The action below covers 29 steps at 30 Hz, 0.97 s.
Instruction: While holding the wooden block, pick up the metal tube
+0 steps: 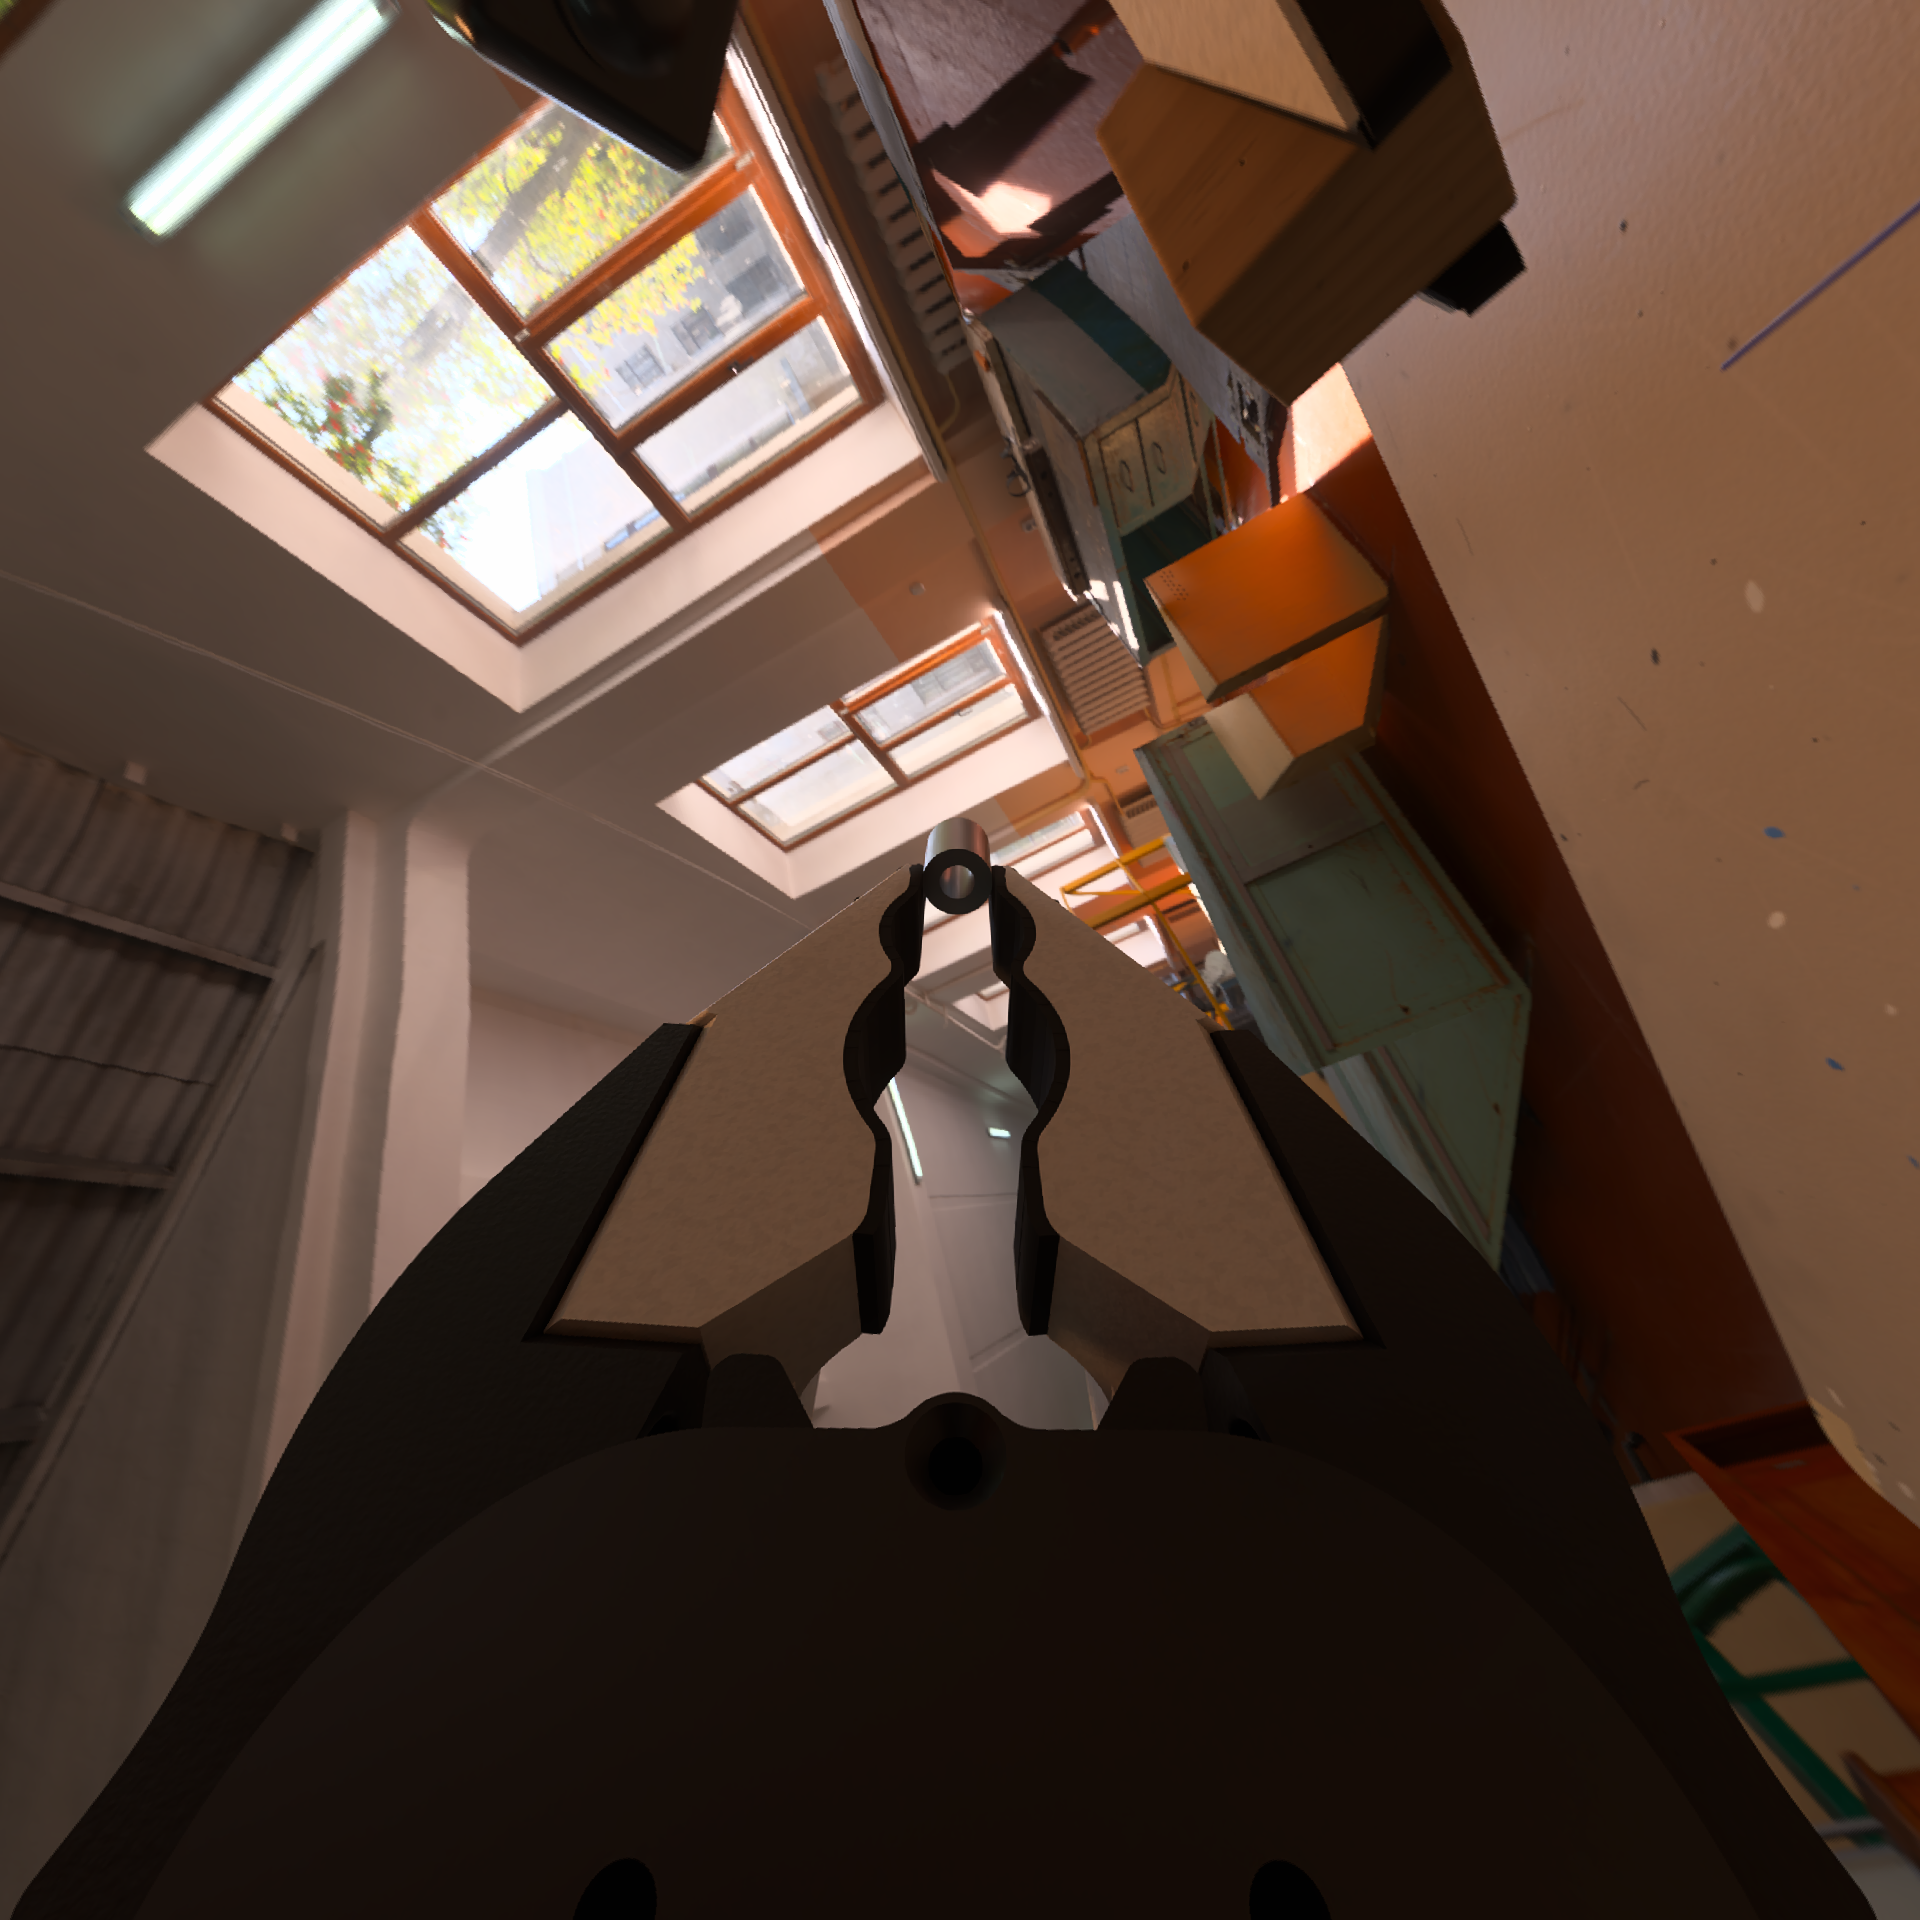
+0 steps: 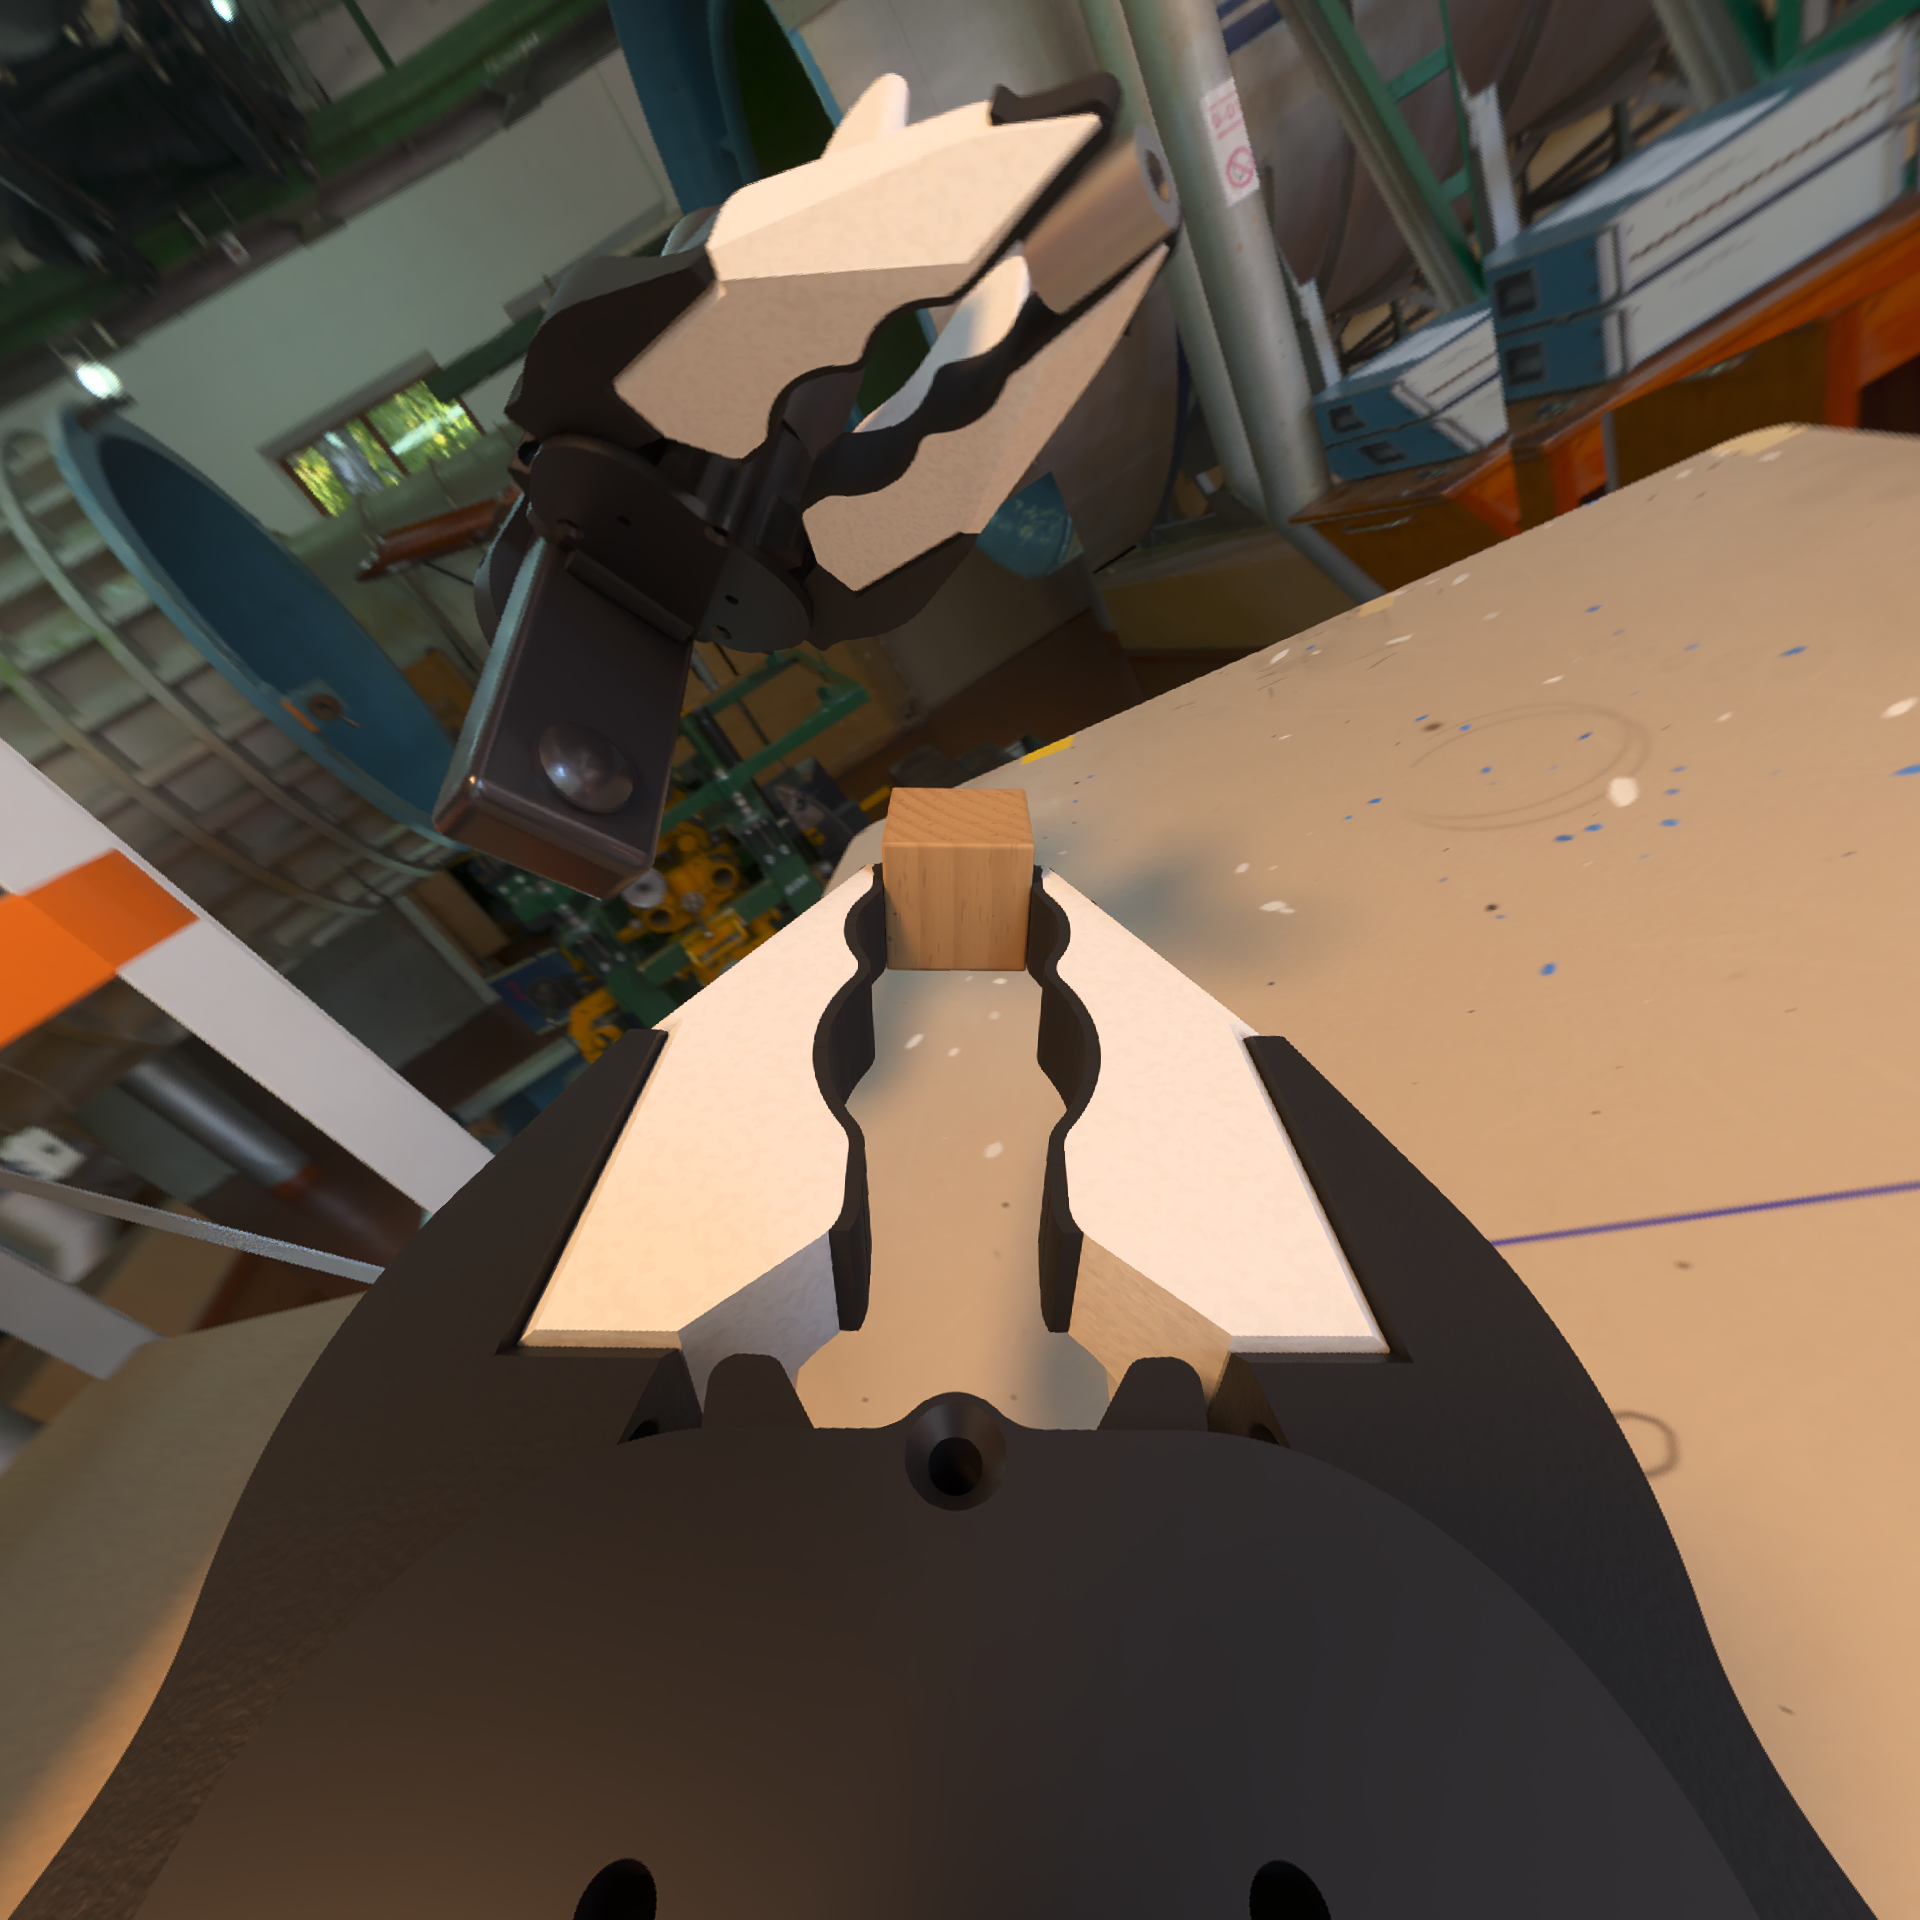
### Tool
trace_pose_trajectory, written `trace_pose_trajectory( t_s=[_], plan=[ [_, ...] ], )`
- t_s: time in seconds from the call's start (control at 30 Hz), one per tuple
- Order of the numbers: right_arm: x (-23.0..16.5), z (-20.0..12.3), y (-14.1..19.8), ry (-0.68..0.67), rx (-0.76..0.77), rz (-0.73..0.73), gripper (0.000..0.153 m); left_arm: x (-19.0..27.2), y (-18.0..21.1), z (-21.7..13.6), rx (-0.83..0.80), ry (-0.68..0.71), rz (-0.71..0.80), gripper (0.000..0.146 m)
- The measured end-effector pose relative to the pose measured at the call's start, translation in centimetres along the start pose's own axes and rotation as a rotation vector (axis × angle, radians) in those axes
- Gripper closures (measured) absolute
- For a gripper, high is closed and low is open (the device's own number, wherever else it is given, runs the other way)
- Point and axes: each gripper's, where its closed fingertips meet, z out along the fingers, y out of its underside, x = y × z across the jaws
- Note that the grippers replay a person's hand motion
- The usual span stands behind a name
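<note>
Jaws of the right gripper [image 2: 956, 904] sit narrowed onto the wooden block [image 2: 956, 883], which is pinched between their tips, its grain facing the camera and its top face clear of the pads. Under and ahead of these jaws lies the tan table [image 2: 1558, 1039], flecked with white and blue paint and crossed by a thin blue line off to the jaws' right. Its far edge runs just beyond the block; the surface to the right of the jaws carries nothing.

Up and to the left of the right jaws hangs the left gripper [image 2: 1101, 223], well above the table, its jaws drawn in on the metal tube [image 2: 1117, 208], whose hollow end pokes out past the tips. In its own wrist view the left gripper [image 1: 958, 883] pinches the metal tube [image 1: 958, 878] right at the fingertips, end-on, and the view looks up toward windows [image 1: 540, 395] and ceiling, with the table [image 1: 1662, 727] running along the right side.

Far beyond the tube stands a grey pipe [image 2: 1226, 312] bearing a small pink sticker [image 2: 1231, 140]; its marks are too small to make out.
</note>
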Motion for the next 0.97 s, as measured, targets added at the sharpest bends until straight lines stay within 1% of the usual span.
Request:
trace_pose_trajectory(
  t_s=[0.13,0.3,0.47,0.63,0.7,0.8,0.9,0.97],
  plan=[
    [-0.2,0.5,0.1,-0.056,0.014,0.096,0.127,-0.6,-0.4,-0.3,0.023,-0.019,0.040,0.134],
    [-0.6,0.7,0.4,-0.094,-0.002,0.129,0.127,-0.4,-0.6,-0.4,0.055,-0.005,0.139,0.134],
    [-0.9,0.8,0.7,-0.130,-0.019,0.170,0.127,-0.3,-0.8,-0.7,0.090,0.014,0.187,0.134],
    [-1.0,0.6,0.6,-0.154,0.003,0.209,0.127,-0.2,-1.1,-1.0,0.112,0.032,0.218,0.134],
    [-1.0,0.7,0.9,-0.143,-0.021,0.211,0.127,-0.2,-1.2,-1.1,0.113,0.036,0.238,0.134],
    [-1.2,1.0,1.2,-0.169,-0.042,0.226,0.127,0.0,-1.6,-1.1,0.131,0.036,0.275,0.134],
    [-1.4,0.8,1.1,-0.220,-0.011,0.263,0.127,0.2,-1.6,-1.1,0.144,0.042,0.311,0.134],
    [-1.3,0.7,1.2,-0.219,-0.012,0.273,0.127,0.2,-1.8,-1.1,0.146,0.035,0.347,0.134]
  ],
)
